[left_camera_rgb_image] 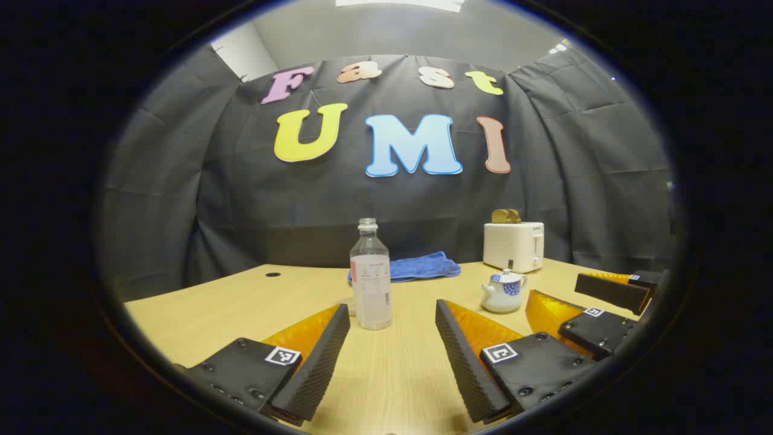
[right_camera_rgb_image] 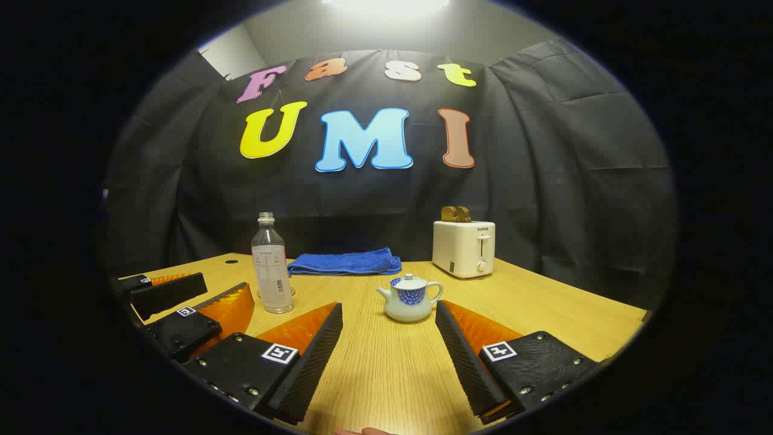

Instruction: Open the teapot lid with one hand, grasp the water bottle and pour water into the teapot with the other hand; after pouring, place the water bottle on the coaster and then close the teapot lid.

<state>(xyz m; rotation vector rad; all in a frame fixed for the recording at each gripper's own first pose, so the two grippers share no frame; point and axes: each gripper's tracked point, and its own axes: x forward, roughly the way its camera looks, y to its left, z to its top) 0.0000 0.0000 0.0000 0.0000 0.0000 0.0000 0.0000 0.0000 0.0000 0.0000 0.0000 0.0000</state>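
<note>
Bottle [left_camera_rgb_image: 371,278] first, in the left gripper view: it stands uncapped on the desk [left_camera_rgb_image: 241,302] just ahead of the left hand-held gripper [left_camera_rgb_image: 392,350], whose 2 fingers are spread and touch nothing. The teapot [left_camera_rgb_image: 502,292] sits farther off to the right, lid on.

In the right gripper view the right hand-held gripper [right_camera_rgb_image: 389,353] is likewise spread, with the teapot straight ahead between its fingers and the bottle well to the left, beside the coaster [right_camera_rgb_image: 291,292].

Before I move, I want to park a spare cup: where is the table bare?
Bare wood lies between the water bottle and the teapot, and right of the toaster. It is crowded at the back, where the blue towel lies beside the toaster.
</note>
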